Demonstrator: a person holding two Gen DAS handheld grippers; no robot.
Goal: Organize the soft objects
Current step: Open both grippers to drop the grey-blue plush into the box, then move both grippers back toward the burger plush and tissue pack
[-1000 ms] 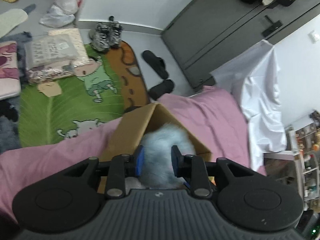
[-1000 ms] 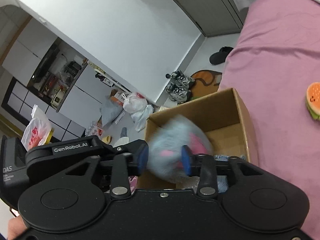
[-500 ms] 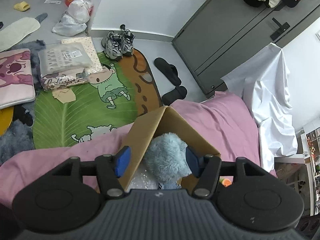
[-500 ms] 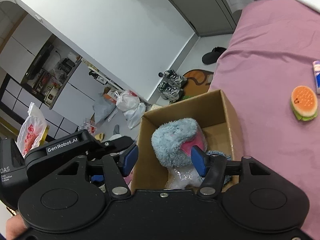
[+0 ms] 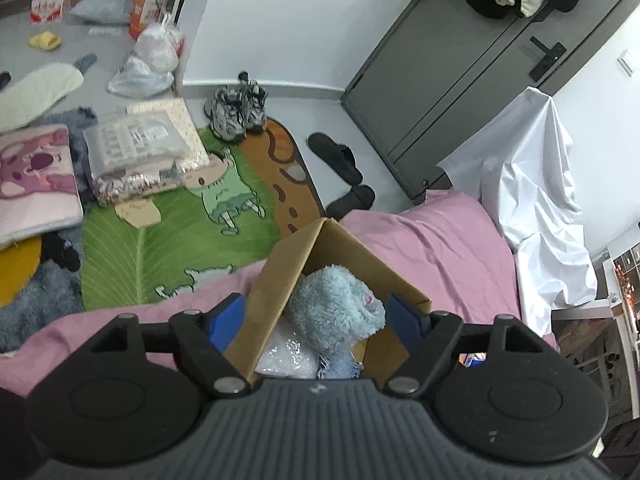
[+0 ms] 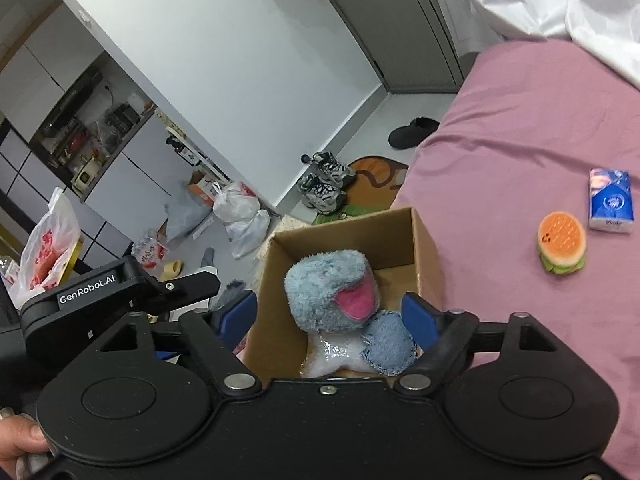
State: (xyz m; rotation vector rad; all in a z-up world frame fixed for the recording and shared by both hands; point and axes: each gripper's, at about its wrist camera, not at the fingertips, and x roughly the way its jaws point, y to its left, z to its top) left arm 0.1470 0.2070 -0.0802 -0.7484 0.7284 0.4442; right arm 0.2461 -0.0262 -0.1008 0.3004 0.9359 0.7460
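While both hover above the cardboard box [image 6: 424, 240] on the pink bed [image 6: 520, 128], the left gripper [image 5: 316, 318] and right gripper [image 6: 332, 316] stand spread wide, holding nothing. Between their fingers, inside the box, lies the fluffy blue plush toy [image 6: 332, 284], pink mouth showing, untouched by either.

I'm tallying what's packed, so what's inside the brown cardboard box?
In the brown cardboard box: a fluffy blue plush toy atop a shiny white item. Anything beneath is hidden.
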